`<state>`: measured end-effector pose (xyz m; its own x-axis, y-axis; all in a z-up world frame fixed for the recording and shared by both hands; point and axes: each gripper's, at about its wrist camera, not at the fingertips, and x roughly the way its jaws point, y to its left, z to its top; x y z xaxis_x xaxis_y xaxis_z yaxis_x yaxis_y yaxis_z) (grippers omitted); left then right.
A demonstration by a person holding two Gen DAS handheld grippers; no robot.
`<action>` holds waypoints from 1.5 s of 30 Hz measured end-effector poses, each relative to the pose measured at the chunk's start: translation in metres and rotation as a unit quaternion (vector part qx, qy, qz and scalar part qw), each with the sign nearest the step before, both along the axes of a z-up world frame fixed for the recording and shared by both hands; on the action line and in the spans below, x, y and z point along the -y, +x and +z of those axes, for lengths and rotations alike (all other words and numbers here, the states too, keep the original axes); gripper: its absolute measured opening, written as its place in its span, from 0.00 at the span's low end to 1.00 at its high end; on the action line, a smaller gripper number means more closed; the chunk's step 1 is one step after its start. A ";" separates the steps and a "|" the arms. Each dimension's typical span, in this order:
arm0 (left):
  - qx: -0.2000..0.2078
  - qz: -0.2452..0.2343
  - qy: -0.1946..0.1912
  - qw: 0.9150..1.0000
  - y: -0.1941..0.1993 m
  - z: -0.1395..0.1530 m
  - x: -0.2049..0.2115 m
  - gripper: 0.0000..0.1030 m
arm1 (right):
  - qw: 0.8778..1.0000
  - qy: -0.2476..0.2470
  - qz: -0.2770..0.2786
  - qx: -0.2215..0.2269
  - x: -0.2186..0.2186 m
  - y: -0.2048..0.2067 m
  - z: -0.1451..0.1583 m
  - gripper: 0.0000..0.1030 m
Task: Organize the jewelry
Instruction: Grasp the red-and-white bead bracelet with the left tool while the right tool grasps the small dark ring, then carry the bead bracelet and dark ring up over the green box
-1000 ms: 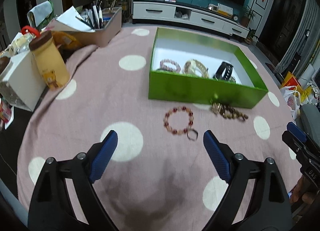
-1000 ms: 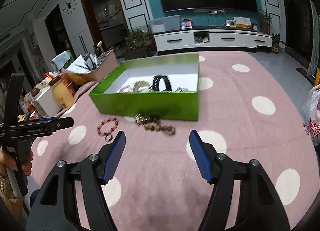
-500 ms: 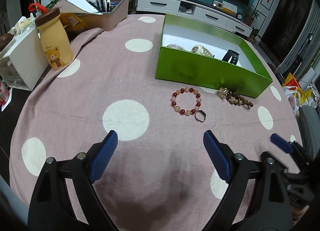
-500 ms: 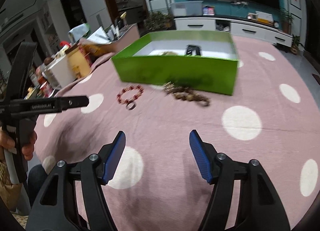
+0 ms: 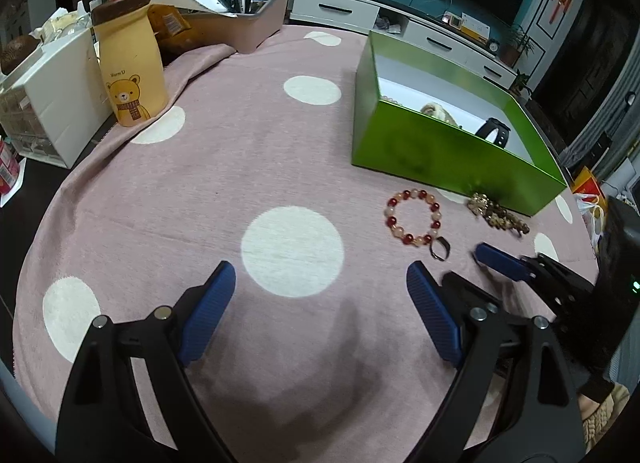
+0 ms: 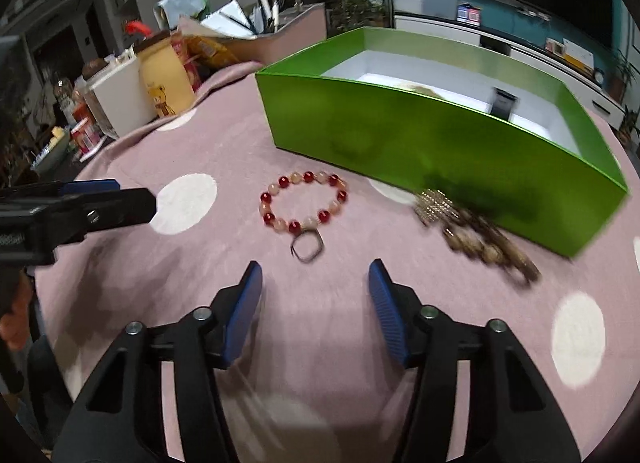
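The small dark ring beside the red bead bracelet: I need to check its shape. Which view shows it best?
The right wrist view: the small dark ring lies near centre, ahead of the right tongs, its squarish outline clear, next to the bracelet. In the left wrist view the ring is smaller, seen off to the right.

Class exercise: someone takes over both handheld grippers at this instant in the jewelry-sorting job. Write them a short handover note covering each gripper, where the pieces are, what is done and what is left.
Left gripper: open wide, empty, over bare cloth.
Right gripper: jaws closing, nothing between them, pointed at the small metal ring.
On the cloth in front of the green box: the red and pale bead bracelet, the ring at its near edge, and the brown bead strand against the box wall.
Done: a black band and a pale bracelet already lie in the box.
Left: probably the ring first, then the bracelet and the strand, into the box.
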<state>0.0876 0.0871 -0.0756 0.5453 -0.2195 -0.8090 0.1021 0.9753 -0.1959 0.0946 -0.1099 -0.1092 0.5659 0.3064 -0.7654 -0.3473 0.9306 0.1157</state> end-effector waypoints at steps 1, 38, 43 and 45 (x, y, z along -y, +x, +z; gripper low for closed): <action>0.000 0.000 -0.001 1.000 0.001 0.000 -0.001 0.86 | 1.000 -0.003 0.001 0.001 -0.003 0.004 0.000 0.49; -0.001 -0.097 0.092 0.991 0.054 -0.030 0.097 0.11 | 0.990 0.069 -0.110 0.046 0.100 -0.058 0.035 0.18; -0.013 -0.091 0.071 0.993 0.051 -0.030 0.096 0.07 | 0.989 0.070 -0.118 0.046 0.105 -0.061 0.036 0.18; -0.013 -0.090 0.066 0.994 0.049 -0.028 0.095 0.07 | 0.989 0.071 -0.121 0.047 0.107 -0.062 0.036 0.18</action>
<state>0.1363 -0.0081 -0.1034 0.4848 -0.2033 -0.8507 0.2735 0.9591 -0.0734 0.0322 -0.2166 -0.0728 0.7021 0.2545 -0.6650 -0.1318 0.9643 0.2299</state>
